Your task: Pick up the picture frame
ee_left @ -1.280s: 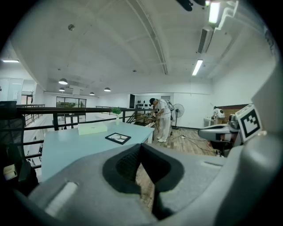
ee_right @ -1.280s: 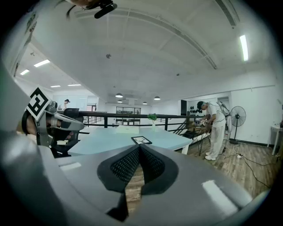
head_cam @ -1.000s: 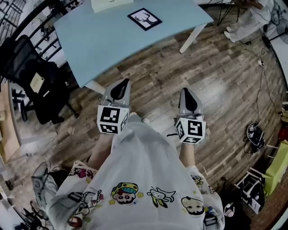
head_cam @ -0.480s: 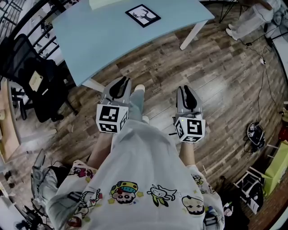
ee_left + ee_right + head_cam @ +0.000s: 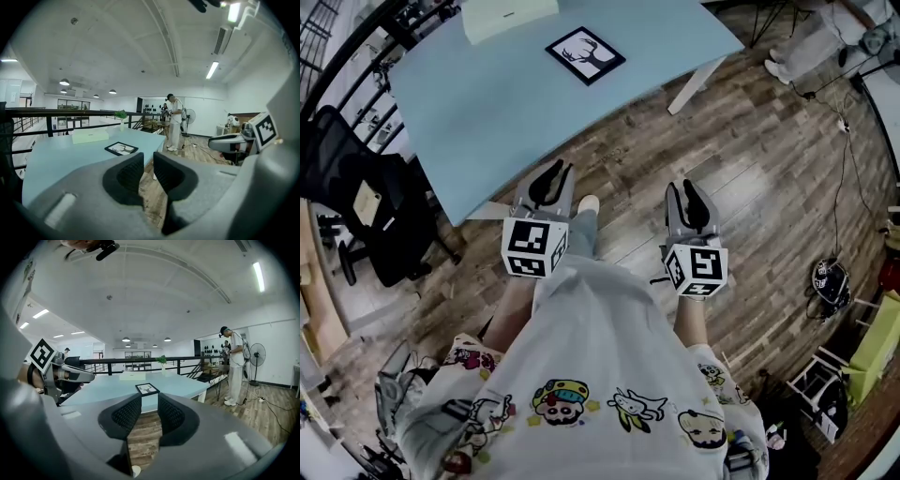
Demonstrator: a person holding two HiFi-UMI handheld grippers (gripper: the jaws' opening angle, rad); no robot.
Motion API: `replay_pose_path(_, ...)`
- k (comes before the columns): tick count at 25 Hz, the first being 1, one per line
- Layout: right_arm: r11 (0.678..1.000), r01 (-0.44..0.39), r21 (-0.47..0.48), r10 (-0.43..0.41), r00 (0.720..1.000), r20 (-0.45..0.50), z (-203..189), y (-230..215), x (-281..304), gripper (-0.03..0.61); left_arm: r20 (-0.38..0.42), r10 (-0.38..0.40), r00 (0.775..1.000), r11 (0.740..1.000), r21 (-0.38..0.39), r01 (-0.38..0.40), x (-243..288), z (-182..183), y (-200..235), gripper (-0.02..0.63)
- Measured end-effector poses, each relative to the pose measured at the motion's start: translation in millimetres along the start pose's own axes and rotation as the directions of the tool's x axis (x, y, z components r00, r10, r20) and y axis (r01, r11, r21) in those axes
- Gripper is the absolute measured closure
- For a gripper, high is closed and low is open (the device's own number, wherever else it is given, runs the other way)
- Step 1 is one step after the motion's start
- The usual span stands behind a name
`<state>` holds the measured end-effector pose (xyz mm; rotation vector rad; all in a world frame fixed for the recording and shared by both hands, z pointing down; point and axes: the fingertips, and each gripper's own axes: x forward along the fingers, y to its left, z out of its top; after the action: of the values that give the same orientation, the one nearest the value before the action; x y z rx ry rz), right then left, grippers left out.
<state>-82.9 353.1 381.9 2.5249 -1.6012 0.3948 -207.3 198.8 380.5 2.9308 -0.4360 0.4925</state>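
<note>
- Left tongs (image 5: 551,178) (image 5: 149,161): released. The jaws have just been opening and stand slightly apart; only floor shows in the gap between them.
- Right tongs (image 5: 689,194) (image 5: 150,405): released. The jaws have just been opening and stand slightly apart, with nothing between the pads.
- Both tongs hang over the floor (image 5: 750,169), short of the near edge of the desk (image 5: 487,112). The left pair is close to that edge and the right pair is further out from it.
- Picture frame (image 5: 585,55) (image 5: 121,148) (image 5: 147,388): it lies flat on the desk, toward the far edge and well apart from both tongs. It has a black border and shows a dark branching figure on white.
- A pale green box (image 5: 508,14) (image 5: 90,136) (image 5: 132,375) lies near the far edge of the desk, beyond the frame and to its left, not touching it.
- Open desk top lies between the near edge and the frame.
- A black office chair (image 5: 366,187) stands off the left end of the desk. It carries a pale tag (image 5: 367,202) whose print is too small to read.
- The desk top is plain light blue on white legs (image 5: 698,80). The floor is wood plank, with a cable (image 5: 842,178) trailing across it at the right.
- Behind the desk run a dark railing (image 5: 70,112) and a small green plant (image 5: 121,115).
- A person (image 5: 174,123) (image 5: 234,366) stands past the right end of the desk, beside a pedestal fan (image 5: 258,355).
- The ceiling is white with strip lights (image 5: 212,69).
- The cubes on my tongs bear black-and-white square markers; I can read no words anywhere.
</note>
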Motion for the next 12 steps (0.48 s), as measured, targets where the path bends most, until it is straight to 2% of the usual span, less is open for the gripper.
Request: replay_pose_path(12, 1.000, -0.009, 0.004, 0.009, 1.000, -0.013, 35, -16, 104, 0.436, -0.016, -0.047, 0.999, 0.999, -0.001, 0.047, 89, 36, 64, 0.528)
